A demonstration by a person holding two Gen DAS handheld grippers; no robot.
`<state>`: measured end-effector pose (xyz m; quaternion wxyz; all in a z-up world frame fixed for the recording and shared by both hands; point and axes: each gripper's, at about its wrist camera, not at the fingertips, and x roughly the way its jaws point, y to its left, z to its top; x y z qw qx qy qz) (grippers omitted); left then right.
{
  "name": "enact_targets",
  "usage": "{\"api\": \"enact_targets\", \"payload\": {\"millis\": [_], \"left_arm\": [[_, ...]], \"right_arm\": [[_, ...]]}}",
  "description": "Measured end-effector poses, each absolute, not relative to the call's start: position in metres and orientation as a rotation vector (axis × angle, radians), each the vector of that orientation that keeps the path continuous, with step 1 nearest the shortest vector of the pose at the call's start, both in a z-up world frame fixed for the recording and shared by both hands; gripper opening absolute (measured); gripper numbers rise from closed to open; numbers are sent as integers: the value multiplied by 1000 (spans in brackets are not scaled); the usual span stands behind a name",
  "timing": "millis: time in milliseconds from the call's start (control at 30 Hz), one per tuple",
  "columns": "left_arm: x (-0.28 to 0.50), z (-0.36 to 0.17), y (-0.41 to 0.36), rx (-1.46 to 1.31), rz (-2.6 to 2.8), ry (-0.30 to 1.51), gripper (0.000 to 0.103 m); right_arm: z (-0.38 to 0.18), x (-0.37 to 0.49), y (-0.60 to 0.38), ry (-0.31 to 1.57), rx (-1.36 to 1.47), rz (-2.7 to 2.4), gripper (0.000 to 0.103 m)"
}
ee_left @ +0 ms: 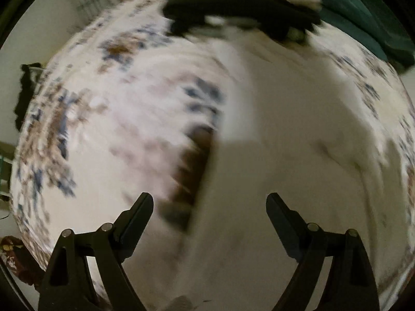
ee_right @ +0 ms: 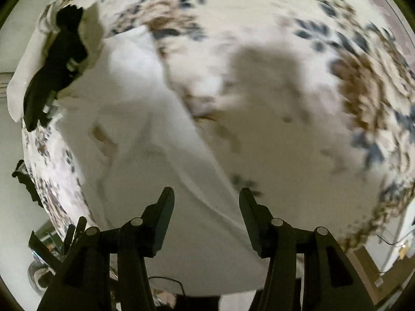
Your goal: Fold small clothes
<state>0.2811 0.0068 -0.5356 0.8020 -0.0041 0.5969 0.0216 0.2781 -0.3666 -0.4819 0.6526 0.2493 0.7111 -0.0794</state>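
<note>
Both pictures are smeared with motion blur. The left hand-held gripper (ee_left: 210,202) points down with its jaws spread wide and nothing between them. Below and ahead of it lies a white garment (ee_left: 285,134), spread on a floral sheet (ee_left: 85,108) printed in blue and brown. Past the far edge of the white cloth sits a dark garment (ee_left: 238,2), and beyond that to the right, a green cloth (ee_left: 363,13).

The right hand-held gripper (ee_right: 206,194) also points down, jaws apart and empty. The white garment (ee_right: 145,134) lies under it and runs off ahead to its left, creased along one long fold. The dark garment (ee_right: 57,70) is far off to its left, and the floral sheet (ee_right: 337,90) fills the right side.
</note>
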Motion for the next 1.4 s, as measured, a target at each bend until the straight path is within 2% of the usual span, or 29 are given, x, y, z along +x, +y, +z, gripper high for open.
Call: {"api": "enact_targets", "payload": {"millis": [267,333,500,633,800,933,1067,1267,1300,1367,1400], "left_arm": [[198,-552,-153,-75,-35,1446,89],[185,-561,-214,-105,-22,1477,89],[161,-607,-319,75,97,1537,89],[110,-619,-302,29,192,1627,89],[37,-587,-224,-23,367,1664,89],[13,-570,-190,-110,454,1641,89],[19,-565,-203,-195,417,1579,89],[54,-602,-258,-194,317,1557,89],[57,-610,-265,-155,314,1566,88],[62,-622,-276,-101,311,1564,68],[64,-624,-278,-89,308,1556,53]], "right_arm": [[-493,240,-467,1659,539,-91,54],[-497,232,-502,1671,534,-82,54],[-514,216,-576,1706,501,-92,54],[-531,207,-617,1749,497,-95,54],[-555,209,-624,1808,446,-47,54],[-569,228,-604,1842,435,27,54],[-566,263,-566,1829,380,130,54],[-552,341,-520,1753,318,286,54],[-551,357,-513,1735,317,305,54],[-551,388,-498,1706,331,343,54],[-552,406,-490,1691,345,369,54]]}}
